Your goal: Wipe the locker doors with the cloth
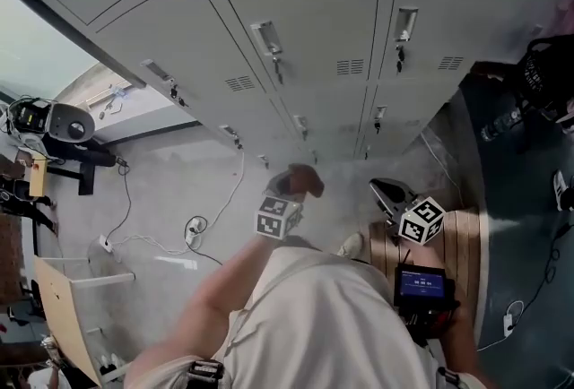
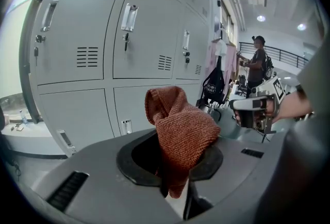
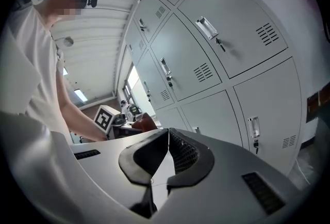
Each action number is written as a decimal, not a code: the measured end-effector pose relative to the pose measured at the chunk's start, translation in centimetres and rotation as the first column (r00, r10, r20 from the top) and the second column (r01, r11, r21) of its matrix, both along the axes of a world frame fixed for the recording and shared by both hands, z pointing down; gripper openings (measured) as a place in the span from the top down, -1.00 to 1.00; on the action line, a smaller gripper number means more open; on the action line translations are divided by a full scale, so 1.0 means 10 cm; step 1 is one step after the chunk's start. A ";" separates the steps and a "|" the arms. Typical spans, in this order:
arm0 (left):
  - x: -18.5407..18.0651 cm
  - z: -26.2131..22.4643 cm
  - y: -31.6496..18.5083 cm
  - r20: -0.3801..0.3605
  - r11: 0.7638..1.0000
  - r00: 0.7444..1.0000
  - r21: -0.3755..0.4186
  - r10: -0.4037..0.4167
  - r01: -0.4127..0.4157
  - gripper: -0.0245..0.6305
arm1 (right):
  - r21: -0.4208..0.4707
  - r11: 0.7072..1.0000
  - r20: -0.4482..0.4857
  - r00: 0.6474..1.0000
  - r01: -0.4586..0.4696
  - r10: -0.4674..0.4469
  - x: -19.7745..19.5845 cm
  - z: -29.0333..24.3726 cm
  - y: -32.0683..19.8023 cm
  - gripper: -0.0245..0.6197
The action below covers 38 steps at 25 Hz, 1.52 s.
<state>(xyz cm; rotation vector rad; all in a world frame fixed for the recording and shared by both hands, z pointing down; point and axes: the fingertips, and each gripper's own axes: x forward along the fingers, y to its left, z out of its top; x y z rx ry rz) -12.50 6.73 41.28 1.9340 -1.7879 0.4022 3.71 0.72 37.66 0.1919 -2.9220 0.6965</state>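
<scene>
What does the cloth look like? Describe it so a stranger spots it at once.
Start from the grey wall of lockers and come down to the left gripper held in front of it. The cloth is the bunched knit rag pinched in that gripper's jaws. Its rust-red colour sets it apart from the grey lockers behind it.

Rust-red knitted cloth [image 2: 181,132], bunched and upright at frame centre, pinched in the left claw [image 2: 172,169]. Pale grey locker doors [image 2: 77,37], all closed, with vent slots and recessed handles, fill the upper left behind it.
</scene>
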 end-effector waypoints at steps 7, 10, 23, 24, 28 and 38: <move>-0.40 0.17 -0.24 -0.014 0.994 0.995 -0.029 -0.103 0.102 0.71 | -0.005 1.000 -0.008 1.000 0.010 -0.010 -0.19 0.09 -0.14 0.87; -0.52 0.30 -0.34 -0.016 0.994 0.994 -0.047 -0.104 0.103 0.72 | -0.001 1.000 -0.028 1.000 0.009 -0.009 -0.28 0.18 -0.20 0.87; -1.00 0.60 -0.59 -0.038 0.991 0.993 -0.084 -0.112 0.109 0.71 | -0.023 1.000 -0.140 0.990 0.012 -0.015 -0.39 0.64 -0.39 0.87; -1.06 0.57 -0.63 -0.033 0.989 0.992 -0.078 -0.125 0.122 0.72 | -0.021 1.000 -0.134 0.991 0.006 -0.009 -0.42 0.61 -0.42 0.87; -1.33 0.42 -0.86 -0.003 0.984 0.985 -0.048 -0.172 0.172 0.72 | -0.002 1.000 -0.101 0.995 0.003 -0.003 -0.58 0.48 -0.52 0.87; -1.75 0.12 -1.34 0.204 0.931 0.915 -0.034 -0.349 0.363 0.72 | -0.005 1.000 -0.068 0.998 0.008 -0.008 -0.67 0.46 -0.38 0.87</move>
